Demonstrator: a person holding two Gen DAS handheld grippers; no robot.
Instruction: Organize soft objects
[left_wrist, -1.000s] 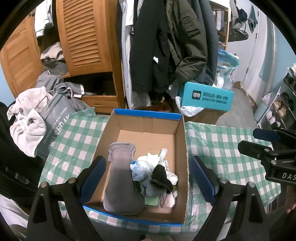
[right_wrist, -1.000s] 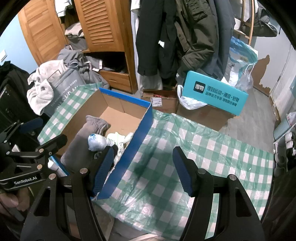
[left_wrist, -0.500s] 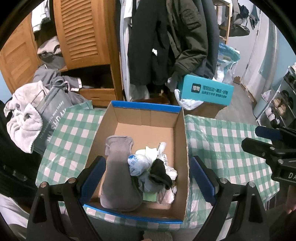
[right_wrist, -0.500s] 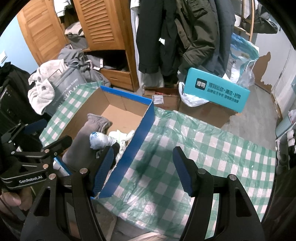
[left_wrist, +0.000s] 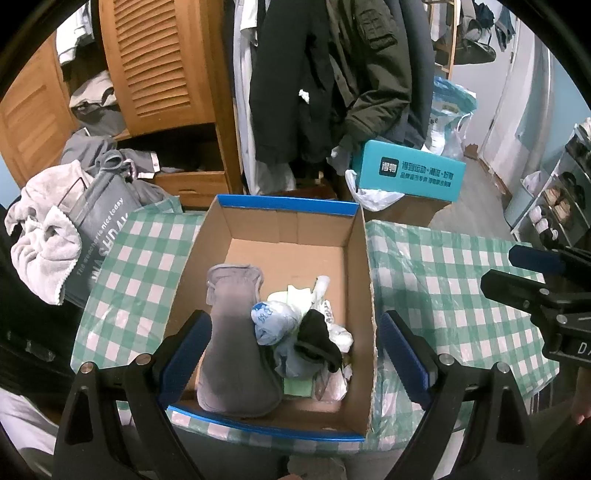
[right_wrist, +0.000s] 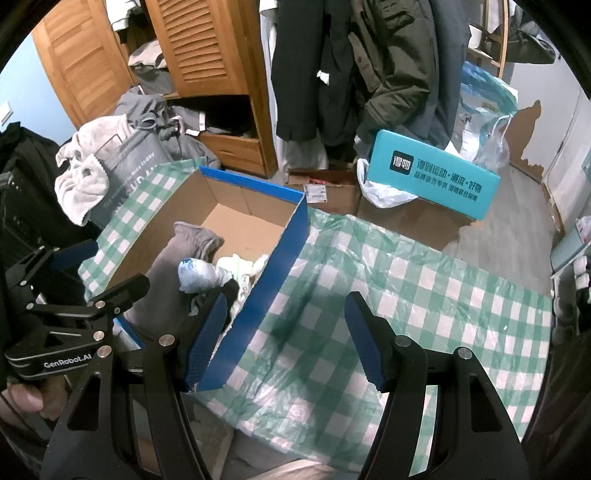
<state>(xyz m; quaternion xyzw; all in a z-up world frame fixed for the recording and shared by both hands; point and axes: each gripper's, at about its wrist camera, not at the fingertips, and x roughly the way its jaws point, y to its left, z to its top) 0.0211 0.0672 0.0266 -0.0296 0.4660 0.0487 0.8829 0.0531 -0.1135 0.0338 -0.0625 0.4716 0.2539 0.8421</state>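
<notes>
A cardboard box with a blue rim (left_wrist: 284, 205) (right_wrist: 284, 254) stands on a table with a green-and-white checked cloth (left_wrist: 436, 295) (right_wrist: 388, 295). Inside lie a long grey sock (left_wrist: 232, 343) (right_wrist: 173, 273), a pale blue rolled bundle (left_wrist: 269, 321) (right_wrist: 195, 275), a black sock (left_wrist: 314, 336) and white and light green pieces (left_wrist: 303, 295). My left gripper (left_wrist: 291, 354) hovers open above the box's near end with nothing between its fingers. Over the bare cloth right of the box, my right gripper (right_wrist: 284, 339) stands open and holds nothing.
Behind the table are a wooden wardrobe (left_wrist: 155, 66), hanging dark coats (left_wrist: 332, 74), a teal box (left_wrist: 410, 175) on cartons and a grey tote bag with towels (left_wrist: 92, 229). A shoe rack (left_wrist: 557, 192) stands far right.
The left wrist view has drifted slightly, so the box sits a little higher and more to the left. Both grippers stay open; the box's contents have not moved.
</notes>
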